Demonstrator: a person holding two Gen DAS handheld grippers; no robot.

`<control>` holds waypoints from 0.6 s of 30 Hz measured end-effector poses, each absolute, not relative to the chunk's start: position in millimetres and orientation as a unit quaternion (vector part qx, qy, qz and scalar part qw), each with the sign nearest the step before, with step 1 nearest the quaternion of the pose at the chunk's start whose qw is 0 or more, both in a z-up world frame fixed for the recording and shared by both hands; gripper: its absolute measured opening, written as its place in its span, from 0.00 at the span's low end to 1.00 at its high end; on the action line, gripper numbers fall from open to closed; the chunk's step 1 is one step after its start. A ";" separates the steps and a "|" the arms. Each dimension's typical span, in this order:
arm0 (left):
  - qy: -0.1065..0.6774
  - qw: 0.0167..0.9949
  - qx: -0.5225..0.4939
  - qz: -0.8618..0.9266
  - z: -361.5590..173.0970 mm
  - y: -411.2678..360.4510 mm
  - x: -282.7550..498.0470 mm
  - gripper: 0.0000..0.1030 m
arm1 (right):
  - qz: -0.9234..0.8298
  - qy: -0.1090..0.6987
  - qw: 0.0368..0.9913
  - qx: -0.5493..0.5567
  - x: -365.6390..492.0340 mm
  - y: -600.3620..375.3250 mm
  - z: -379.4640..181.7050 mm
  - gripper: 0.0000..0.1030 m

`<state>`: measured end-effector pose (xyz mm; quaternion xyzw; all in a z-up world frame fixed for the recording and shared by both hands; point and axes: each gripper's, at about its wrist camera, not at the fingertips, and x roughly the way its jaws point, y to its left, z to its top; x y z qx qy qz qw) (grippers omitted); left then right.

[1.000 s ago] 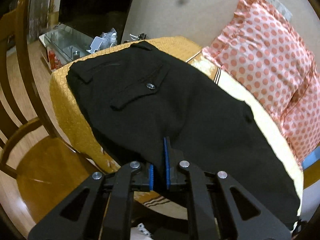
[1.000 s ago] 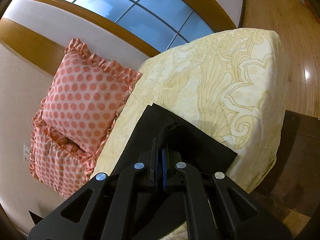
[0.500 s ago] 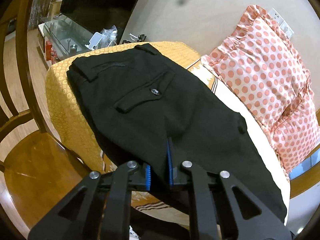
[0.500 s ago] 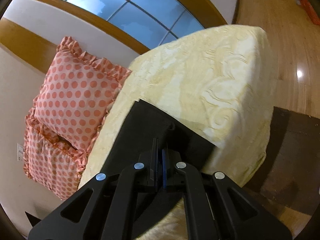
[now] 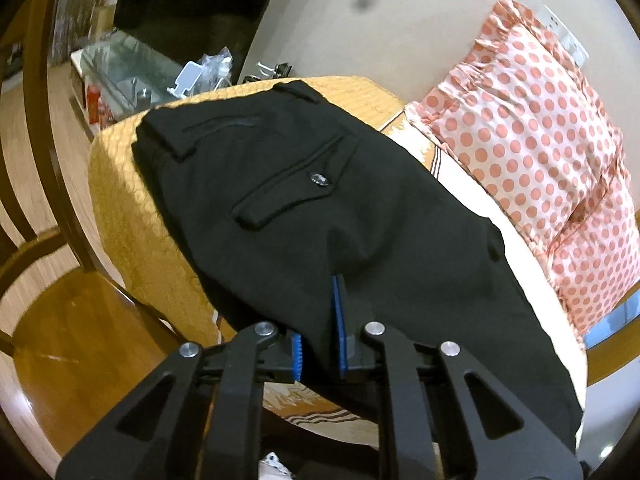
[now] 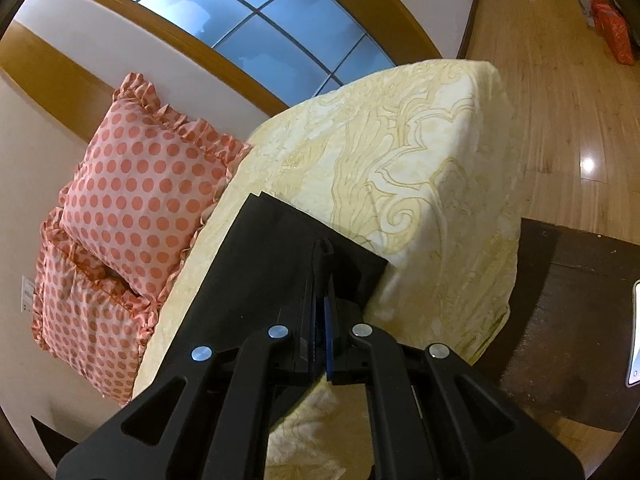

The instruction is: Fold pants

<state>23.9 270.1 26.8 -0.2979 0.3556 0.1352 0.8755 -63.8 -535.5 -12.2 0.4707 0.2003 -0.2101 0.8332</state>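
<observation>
Black pants (image 5: 320,208) lie flat on a bed, back pocket with a button up, waist at the far left over an orange cover (image 5: 132,216). My left gripper (image 5: 318,344) is shut on the near edge of the pants around the seat, fabric pinched between the blue pads. In the right wrist view the leg end of the pants (image 6: 280,256) lies on the cream bedspread (image 6: 420,184). My right gripper (image 6: 320,312) is shut on the near edge of the leg, close to the hem.
Two polka-dot pillows (image 5: 532,168) lean on the wall behind the pants; they also show in the right wrist view (image 6: 132,200). A wooden chair (image 5: 48,280) stands left of the bed. A dark rug (image 6: 580,320) and wood floor (image 6: 560,80) lie beyond the bed's right end.
Both grippers stay shut on the pants. The left gripper has shifted a little along the near edge. The right gripper has drawn the leg end slightly back over the bedspread.
</observation>
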 end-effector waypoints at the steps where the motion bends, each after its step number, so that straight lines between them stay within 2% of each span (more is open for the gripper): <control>1: 0.355 0.876 -0.296 0.136 27.0 269.6 23.7 0.12 | -0.212 0.202 0.835 0.466 -64.1 -534.6 -11.6 0.03; 5: 0.358 0.880 -0.273 0.148 30.2 263.9 24.5 0.18 | -0.213 0.204 0.843 0.450 -64.0 -532.4 -9.4 0.03; 6: 0.356 0.881 -0.272 0.152 32.1 263.6 22.2 0.25 | -0.213 0.201 0.843 0.451 -66.4 -532.8 -7.8 0.04; 7: 0.352 0.882 -0.271 0.158 33.9 264.0 19.3 0.31 | -0.218 0.198 0.842 0.452 -68.0 -533.7 -6.5 0.11; 8: 0.344 0.884 -0.269 0.168 37.0 265.0 14.6 0.44 | -0.223 0.193 0.842 0.452 -70.6 -535.5 -4.5 0.14; 9: 0.334 0.886 -0.266 0.179 40.6 266.3 9.9 0.56 | -0.228 0.180 0.843 0.452 -74.8 -539.0 -2.0 0.22; 10: 0.318 0.890 -0.261 0.198 46.1 267.4 3.0 0.59 | -0.235 0.174 0.843 0.451 -77.0 -541.1 -0.7 0.38; 11: 0.302 0.893 -0.256 0.213 51.6 267.3 -3.1 0.64 | -0.246 0.167 0.844 0.445 -78.6 -544.0 0.8 0.44; 14: 0.266 0.908 -0.245 0.213 66.7 258.6 -11.9 0.69 | -0.255 0.159 0.851 0.430 -76.1 -552.1 1.4 0.45; 18: 0.260 0.926 -0.221 0.159 76.2 227.4 -2.5 0.78 | -0.250 0.167 0.855 0.423 -65.2 -551.0 -7.2 0.45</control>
